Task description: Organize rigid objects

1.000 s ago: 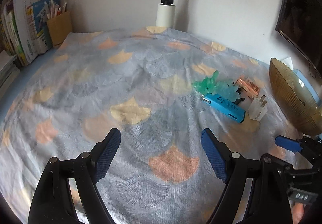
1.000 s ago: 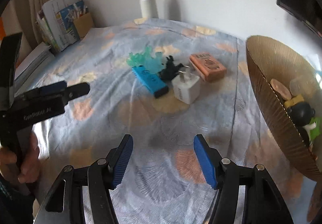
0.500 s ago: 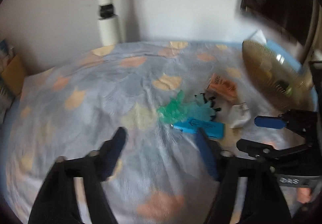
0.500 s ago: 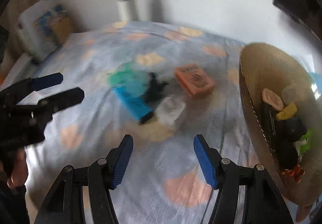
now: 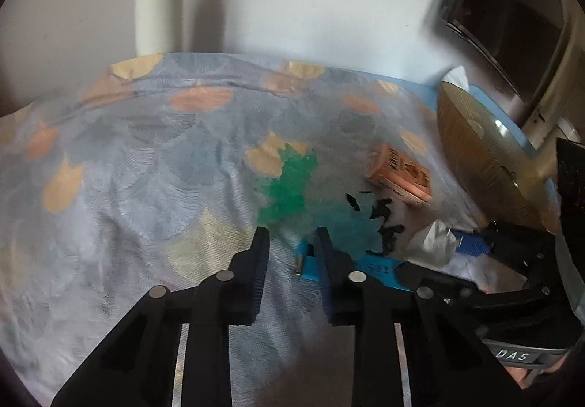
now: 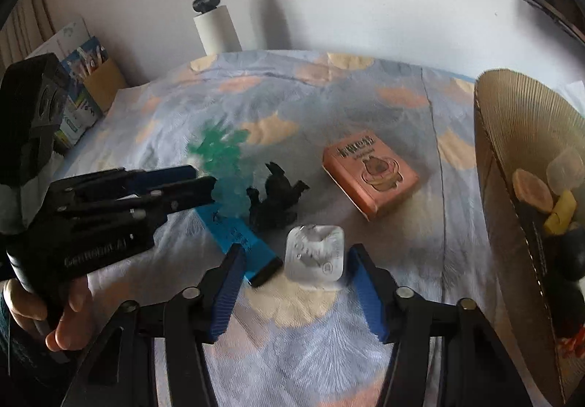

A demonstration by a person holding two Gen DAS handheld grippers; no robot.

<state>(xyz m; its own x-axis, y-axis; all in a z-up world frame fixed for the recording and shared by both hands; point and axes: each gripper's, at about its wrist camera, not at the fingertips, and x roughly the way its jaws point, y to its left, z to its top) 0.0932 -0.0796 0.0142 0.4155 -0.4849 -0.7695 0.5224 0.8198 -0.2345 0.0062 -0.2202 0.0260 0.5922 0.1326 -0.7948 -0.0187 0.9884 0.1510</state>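
**Two claws close in on the small pile**

On the worktop, under a grey-blue cloth [image 6: 329, 345] with peach and yellow fan shapes, a small heap lies together: a translucent green plastic figure [image 6: 219, 154], a black plastic figure [image 6: 274, 202], a flat bright-blue rectangular case [image 6: 241, 242], a white square plug adapter [image 6: 316, 257] and an orange-pink tin box [image 6: 369, 173].

The right claw [image 6: 294, 291] is closing, its blue pads either side of the white adapter but not pressing on it.

The left claw [image 5: 290, 242], held in a hand [image 6: 55, 315], has its jaws drawn narrow with nothing between them, tips just beside the blue case's end.

A ribbed golden bowl [image 6: 512, 114] stands right of the pile, holding small items.
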